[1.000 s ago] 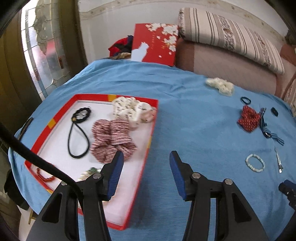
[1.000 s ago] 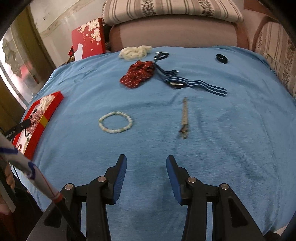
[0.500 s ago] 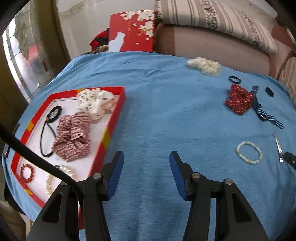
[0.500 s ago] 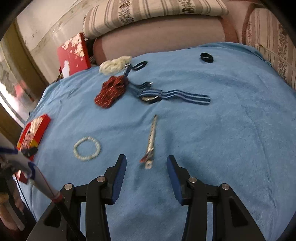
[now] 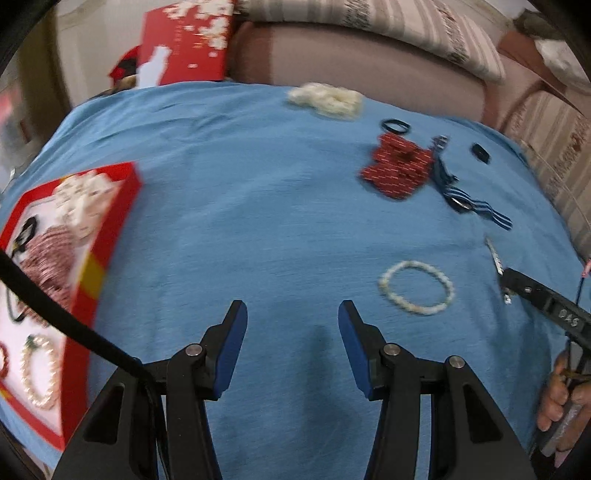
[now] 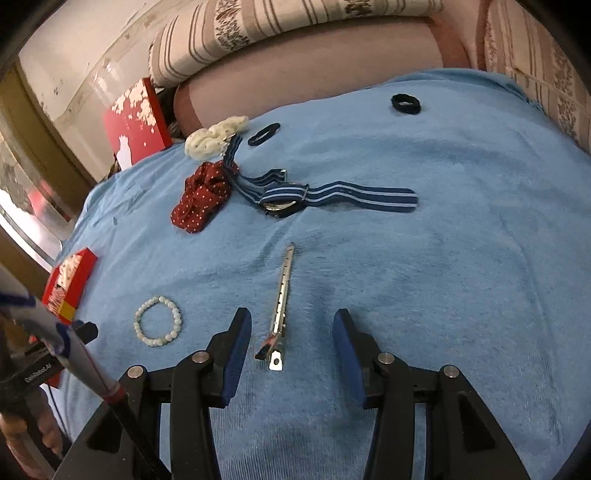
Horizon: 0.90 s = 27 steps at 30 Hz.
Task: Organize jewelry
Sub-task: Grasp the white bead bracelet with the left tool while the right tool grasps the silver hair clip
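A red tray at the left holds scrunchies, a black hair tie and bead bracelets. On the blue cloth lie a pale bead bracelet, a metal hair clip, a red dotted scrunchie, a blue striped watch strap, a cream scrunchie and black hair ties. My left gripper is open over bare cloth, the pale bracelet just to its right. My right gripper is open, the clip's near end lying between its fingers, untouched.
A red gift box leans against the wall behind the table. A sofa with a striped cushion runs along the back and right. A hand grips the right tool's handle at the lower right of the left wrist view.
My left gripper swung right, away from the tray toward the pale bracelet. My right gripper moved in on the hair clip, whose near end now lies between its fingers.
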Motion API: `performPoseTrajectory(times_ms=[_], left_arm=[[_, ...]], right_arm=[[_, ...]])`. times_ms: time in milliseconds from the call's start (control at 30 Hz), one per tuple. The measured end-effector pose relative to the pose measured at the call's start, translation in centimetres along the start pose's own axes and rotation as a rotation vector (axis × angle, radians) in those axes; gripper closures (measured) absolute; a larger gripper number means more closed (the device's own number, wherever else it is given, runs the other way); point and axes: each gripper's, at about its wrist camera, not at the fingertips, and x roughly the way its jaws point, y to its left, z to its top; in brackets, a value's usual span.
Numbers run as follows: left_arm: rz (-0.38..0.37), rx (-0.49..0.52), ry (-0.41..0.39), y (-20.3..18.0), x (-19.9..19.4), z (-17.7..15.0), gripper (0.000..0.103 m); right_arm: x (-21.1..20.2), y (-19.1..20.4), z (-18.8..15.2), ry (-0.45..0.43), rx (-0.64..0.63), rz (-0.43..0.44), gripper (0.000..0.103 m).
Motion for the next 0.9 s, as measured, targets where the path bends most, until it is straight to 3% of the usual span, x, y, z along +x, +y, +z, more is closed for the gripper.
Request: performPoseTrajectory(times_ms=[300,467,533,567,600,733,900], left_arm=[[-0.101,0.033,0.052,-3.6,3.5,1.9,0.053],[-0.072,0.093,0.055,-5.5,4.4,2.1,0.053],[-0.078,0.124,0.055,-6.2,4.4,2.0,0.069],[-0.090,0.142,0.059,-6.5,4.3,1.9,0.092],[-0.107,0.156,0.068,-6.8,4.1,1.8,0.098],[-0.150,0.140,0.063,-6.6,2.8,1.4,0.098],[-0.146,0.082,-0.014,-4.3,-0.7,1.7,0.098]], right_arm=[[0.9,1.6,-0.4,-0.004,-0.096,-0.066,0.050],[0.9,1.9,-0.6,-0.014,-0.120,-0.109,0.062],[0.8,2.1,-0.7,-0.019,-0.129,-0.112,0.077],[0.8,2.2,-0.8,-0.021,-0.138,-0.117,0.081],[0.8,2.3,-0.9,-0.023,-0.146,-0.123,0.085],[0.3,2.7,-1.1,-0.045,-0.157,-0.121,0.088],[-1.2,2.0,-1.2,-0.060,-0.079,-0.048,0.091]])
